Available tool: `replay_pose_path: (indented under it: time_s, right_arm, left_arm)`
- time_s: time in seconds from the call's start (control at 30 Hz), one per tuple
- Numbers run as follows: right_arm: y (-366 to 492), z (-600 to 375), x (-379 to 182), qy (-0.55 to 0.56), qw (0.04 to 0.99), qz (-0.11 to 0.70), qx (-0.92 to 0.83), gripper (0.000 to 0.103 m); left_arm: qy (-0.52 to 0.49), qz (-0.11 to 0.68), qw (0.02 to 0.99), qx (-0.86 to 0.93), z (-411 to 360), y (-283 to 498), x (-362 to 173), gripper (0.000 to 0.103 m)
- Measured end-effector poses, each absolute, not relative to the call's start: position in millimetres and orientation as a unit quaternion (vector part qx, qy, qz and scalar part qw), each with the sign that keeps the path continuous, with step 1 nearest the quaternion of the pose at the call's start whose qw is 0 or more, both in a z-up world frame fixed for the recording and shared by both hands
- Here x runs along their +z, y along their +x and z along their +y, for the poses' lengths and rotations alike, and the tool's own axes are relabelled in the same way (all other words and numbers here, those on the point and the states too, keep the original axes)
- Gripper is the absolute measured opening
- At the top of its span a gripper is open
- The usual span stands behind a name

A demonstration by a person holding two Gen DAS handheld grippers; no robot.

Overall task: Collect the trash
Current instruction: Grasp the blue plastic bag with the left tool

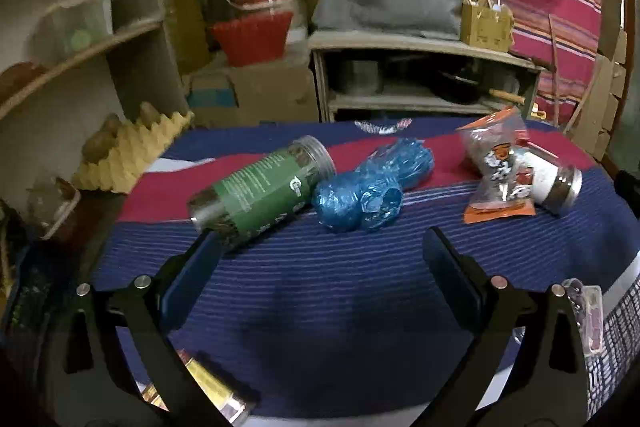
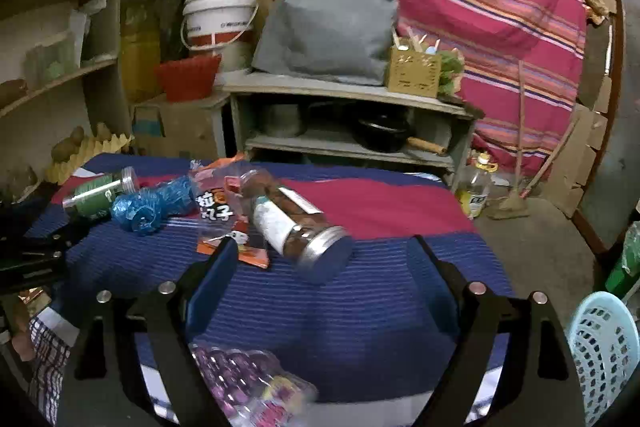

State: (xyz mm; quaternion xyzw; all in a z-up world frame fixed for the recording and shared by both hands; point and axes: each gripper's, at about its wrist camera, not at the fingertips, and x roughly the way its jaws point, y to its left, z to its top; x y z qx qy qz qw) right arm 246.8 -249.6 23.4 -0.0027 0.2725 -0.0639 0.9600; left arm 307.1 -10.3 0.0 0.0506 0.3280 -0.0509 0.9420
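Nearest me, both claws hang empty with jaws spread wide over the striped cloth (image 2: pixel 380 307); the left gripper (image 1: pixel 320 255) has one fingertip almost at the base of the green-labelled jar (image 1: pixel 262 187), the right gripper (image 2: pixel 324 255) faces the capped end of the brown-filled bottle (image 2: pixel 294 219); a purple-printed packet (image 2: pixel 248 383) lies under the right claw at the cloth's near edge, easy to overlook or knock to the floor.

Both containers lie on their sides, so I'd expect a glancing touch to set either one rolling; the bottle rests partly on the orange snack packet (image 2: pixel 224 223), and closing there could catch the packet too or drag it along. Beyond the jar, touching it, sits the crumpled blue plastic bag (image 1: pixel 372 191); it looks soft and springy, likely to slip out of a shallow pinch.

The pale blue basket (image 2: pixel 604 351) stands low to the right, off the cloth; if that is the bin, the carry from the far left is long and a loose hold could fail on the way.
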Motion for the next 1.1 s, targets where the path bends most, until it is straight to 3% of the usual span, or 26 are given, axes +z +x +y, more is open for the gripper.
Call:
replay_pose_path:
  time_s: [0.23,0.3,0.43,0.53,0.6,0.7,1.1]
  right_arm:
    - [276.4,-239.9,15.1,-0.013,0.956,0.287,-0.06,0.084]
    - [281.1,-238.3,14.7,-0.01,0.955,0.29,-0.055,0.084]
    - [286.6,-235.8,12.1,-0.015,0.954,0.295,-0.056,0.084]
    - [288.2,-234.6,9.4,-0.014,0.952,0.302,-0.055,0.084]
    - [288.6,-234.5,7.7,-0.011,0.95,0.306,-0.054,0.084]
    - [291.2,-231.2,7.1,-0.011,0.95,0.309,-0.05,0.084]
    - [320.6,-208.7,-0.3,-0.02,0.943,0.331,-0.036,0.084]
  left_arm:
    - [0.059,0.329,0.94,-0.071,-27.8,346.6,-1.4,0.096]
    - [0.056,0.346,0.933,-0.083,-33.3,361.3,-9.3,0.086]
    - [0.068,0.364,0.924,-0.089,-45.2,376.2,-28.7,0.081]
    - [0.07,0.389,0.914,-0.09,-47.5,386.7,-44.4,0.061]
    - [0.055,0.39,0.914,-0.097,-42.2,387.9,-43.3,0.042]
    - [0.055,0.377,0.92,-0.095,-36.2,382.1,-37.3,0.033]
    - [0.066,0.327,0.941,-0.05,17.4,304.4,-0.1,0.029]
